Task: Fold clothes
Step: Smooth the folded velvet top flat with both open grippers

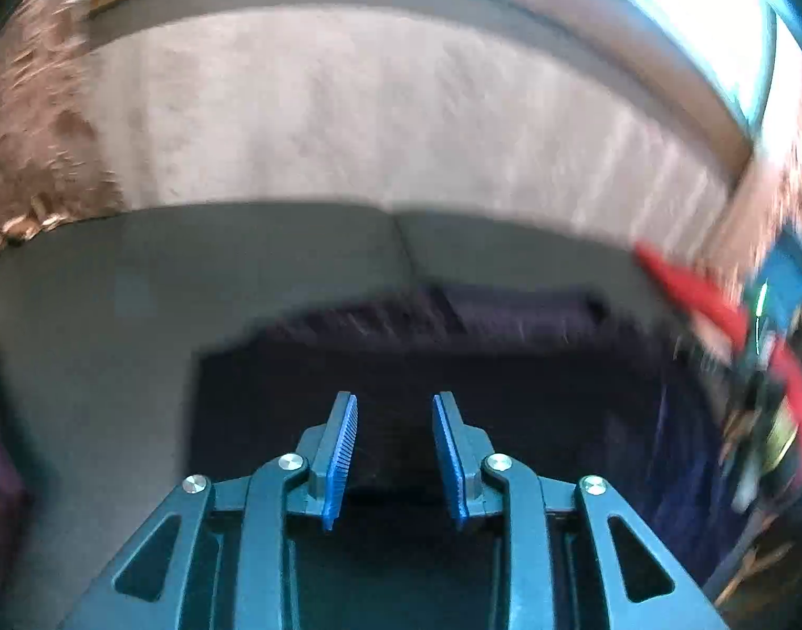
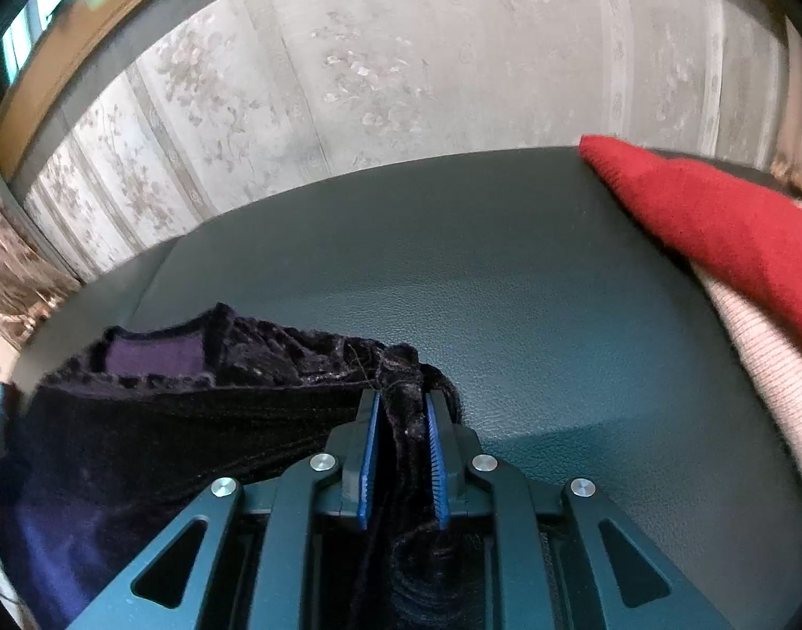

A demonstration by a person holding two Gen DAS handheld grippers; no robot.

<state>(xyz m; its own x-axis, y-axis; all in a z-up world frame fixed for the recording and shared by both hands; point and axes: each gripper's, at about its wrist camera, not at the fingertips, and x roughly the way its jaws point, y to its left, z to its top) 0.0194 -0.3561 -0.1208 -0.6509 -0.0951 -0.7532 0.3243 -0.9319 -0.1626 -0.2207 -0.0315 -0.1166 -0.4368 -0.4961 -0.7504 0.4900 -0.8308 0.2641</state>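
right claw [image 2: 401,451] is pinching a bunched edge of the dark velvet top [image 2: 190,409], which trails off to its left across the bench [image 2: 453,273], while left claw [image 1: 395,451] hovers spread and empty right above it

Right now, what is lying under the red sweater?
A pale pink knitted garment lies directly under the red sweater; both rest on the dark green seat. Anything further beneath is covered.
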